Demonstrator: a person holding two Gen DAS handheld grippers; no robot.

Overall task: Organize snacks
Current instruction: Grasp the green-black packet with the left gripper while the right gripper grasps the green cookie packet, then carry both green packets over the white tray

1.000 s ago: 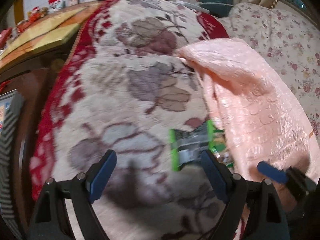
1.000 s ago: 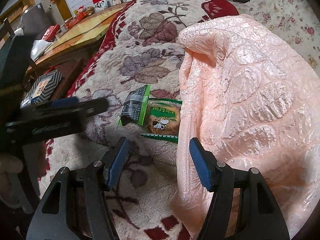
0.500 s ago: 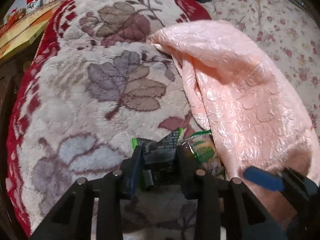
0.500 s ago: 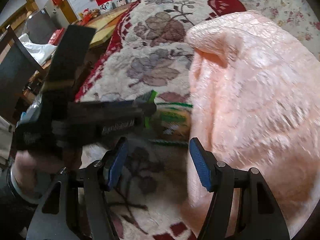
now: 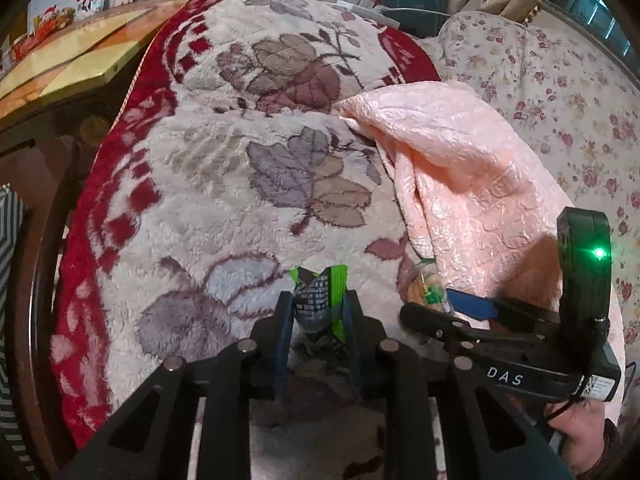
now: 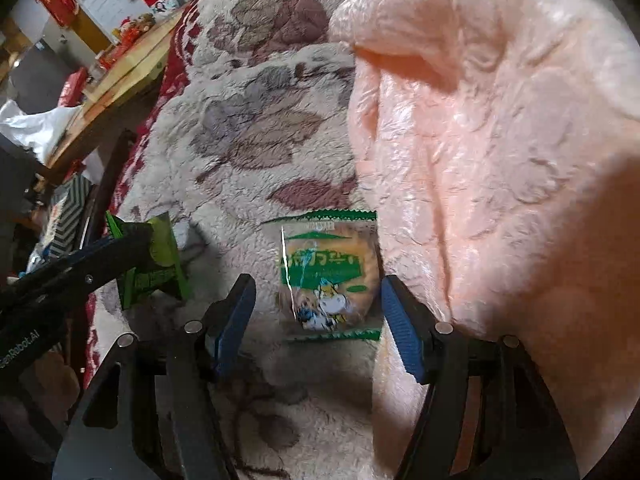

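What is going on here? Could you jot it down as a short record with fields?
Setting: floral plush blanket with a pink quilted cover lying on its right side
Left gripper: shut on a green-and-black snack packet, held upright
Right gripper: open, fingers either side of a cow-print biscuit packet
Biscuit packet: flat on the blanket, right edge against the pink cover
Background: wooden table at upper left
Stage: one snack picked up, one about to be grasped

Rig appearance: black frames, blue pads.
Left gripper [image 5: 316, 312], right gripper [image 6: 316, 312]: silver pivot screws; right body lettered "DAS", green LED lit, black cable.
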